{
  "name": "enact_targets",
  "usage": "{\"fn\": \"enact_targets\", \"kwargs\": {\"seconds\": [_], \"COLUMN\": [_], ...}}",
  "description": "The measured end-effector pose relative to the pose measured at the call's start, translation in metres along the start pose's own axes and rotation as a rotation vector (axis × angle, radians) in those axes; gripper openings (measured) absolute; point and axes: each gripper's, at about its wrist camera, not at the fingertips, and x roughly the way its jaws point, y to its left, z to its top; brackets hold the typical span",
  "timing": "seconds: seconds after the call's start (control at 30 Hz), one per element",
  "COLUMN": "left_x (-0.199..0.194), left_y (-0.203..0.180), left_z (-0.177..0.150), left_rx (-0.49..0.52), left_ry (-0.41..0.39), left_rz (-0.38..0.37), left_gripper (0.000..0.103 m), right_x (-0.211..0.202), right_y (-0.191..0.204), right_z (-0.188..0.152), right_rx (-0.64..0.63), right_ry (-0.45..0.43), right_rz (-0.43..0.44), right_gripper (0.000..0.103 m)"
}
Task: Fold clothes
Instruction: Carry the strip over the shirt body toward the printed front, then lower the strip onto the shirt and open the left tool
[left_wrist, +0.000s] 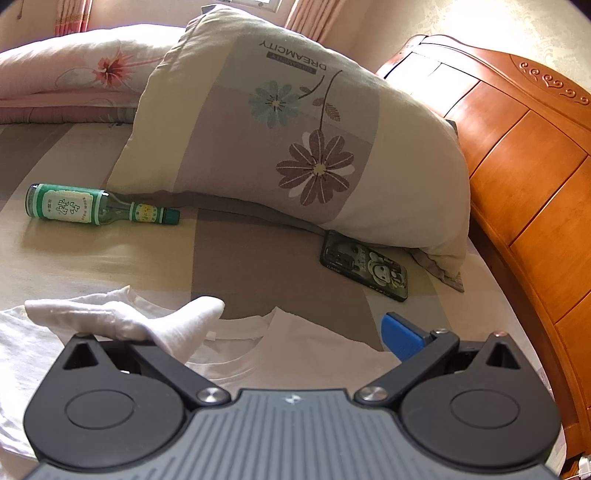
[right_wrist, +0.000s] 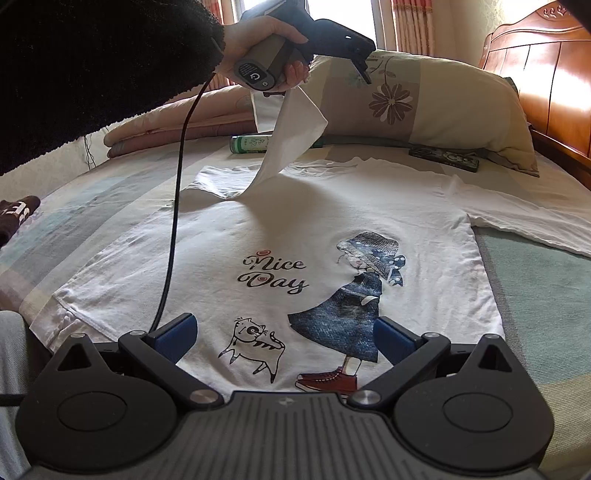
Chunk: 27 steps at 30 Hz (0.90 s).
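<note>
Right gripper (right_wrist: 286, 341): fingers spread wide, empty, low over the hem of the T-shirt at the near edge of the bed.
T-shirt (right_wrist: 295, 221): white, printed, flat across the bed (right_wrist: 535, 295), right sleeve spread toward the headboard side.
Left gripper (left_wrist: 295, 332): jaws apart, yet the left sleeve (left_wrist: 177, 325) hangs from one finger, raised above the shirt.
Far edge: green bottle (left_wrist: 99, 208), phone (left_wrist: 365, 266), flowered pillow (left_wrist: 295, 129) against the headboard (left_wrist: 535, 166).

T-shirt (right_wrist: 314, 221) lies on bed (right_wrist: 546, 295); bottle (left_wrist: 99, 206), phone (left_wrist: 365, 266) before pillow (left_wrist: 295, 129).
</note>
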Motion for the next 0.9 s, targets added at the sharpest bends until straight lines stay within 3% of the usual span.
{"fn": "enact_targets", "kwargs": {"seconds": [0.27,0.5,0.63,0.7,0.8,0.9], "left_x": [-0.002,0.034,0.043,0.046,0.058,0.069], "left_y": [-0.008,-0.005,-0.009,-0.019,-0.04,-0.053], "left_z": [0.002,-0.02,-0.037,-0.043,-0.056,-0.074], "left_rx": [0.008,0.054,0.082,0.145,0.306,0.436], "left_ry": [-0.09,0.107,0.137,0.151,0.25,0.335], "left_rz": [-0.029,-0.022,-0.015,-0.028,-0.042,0.01], "left_gripper": [0.102,0.102,0.102,0.102,0.102,0.102], "right_x": [0.001,0.0,0.0,0.001,0.001,0.002], "right_y": [-0.001,-0.001,-0.001,-0.001,-0.002,-0.003], "right_z": [0.0,0.0,0.0,0.0,0.0,0.0], "right_rx": [0.001,0.001,-0.002,-0.003,-0.003,0.001], "right_ry": [0.004,0.001,0.004,0.004,0.006,0.014], "right_rz": [-0.001,0.001,-0.002,-0.001,-0.003,-0.008], "right_gripper": [0.103,0.103,0.103,0.103,0.103,0.103]}}
